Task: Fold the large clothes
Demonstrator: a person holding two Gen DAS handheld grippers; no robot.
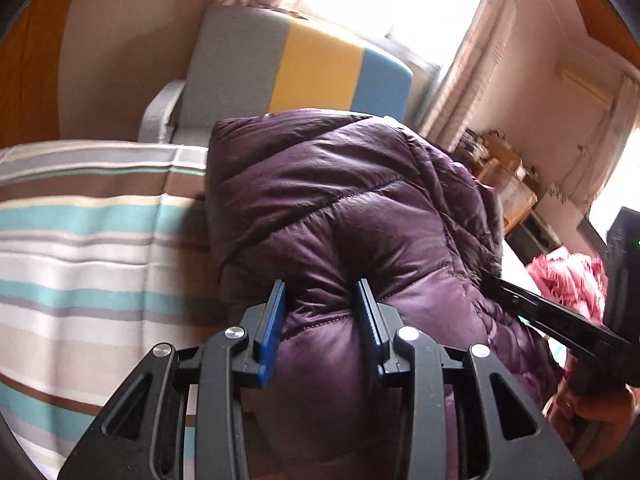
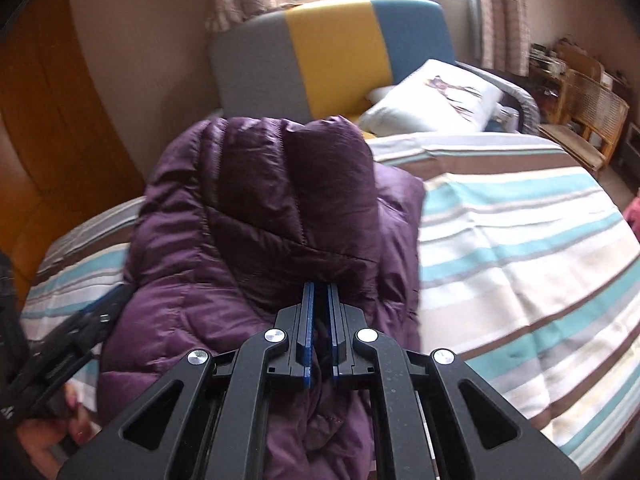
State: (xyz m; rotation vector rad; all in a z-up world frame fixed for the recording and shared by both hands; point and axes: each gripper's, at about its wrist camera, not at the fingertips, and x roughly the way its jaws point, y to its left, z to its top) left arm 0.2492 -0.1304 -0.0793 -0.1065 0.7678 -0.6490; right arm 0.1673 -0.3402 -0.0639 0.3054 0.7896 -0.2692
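No brand or writing is readable. The left hand-held gripper (image 1: 320, 292) stands partly open, its 2 blue pads pressing a puffy fold of the purple quilted down jacket (image 1: 344, 208) between them. The right hand-held gripper (image 2: 321, 292) is nearly closed, pinching the jacket's edge. The glossy, bunched jacket lies on the striped bed cover (image 2: 520, 248).

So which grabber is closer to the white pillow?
Right. The right gripper, jaws shut on the purple jacket, sits on the side toward the white pillow. The left gripper grips the jacket's far side.
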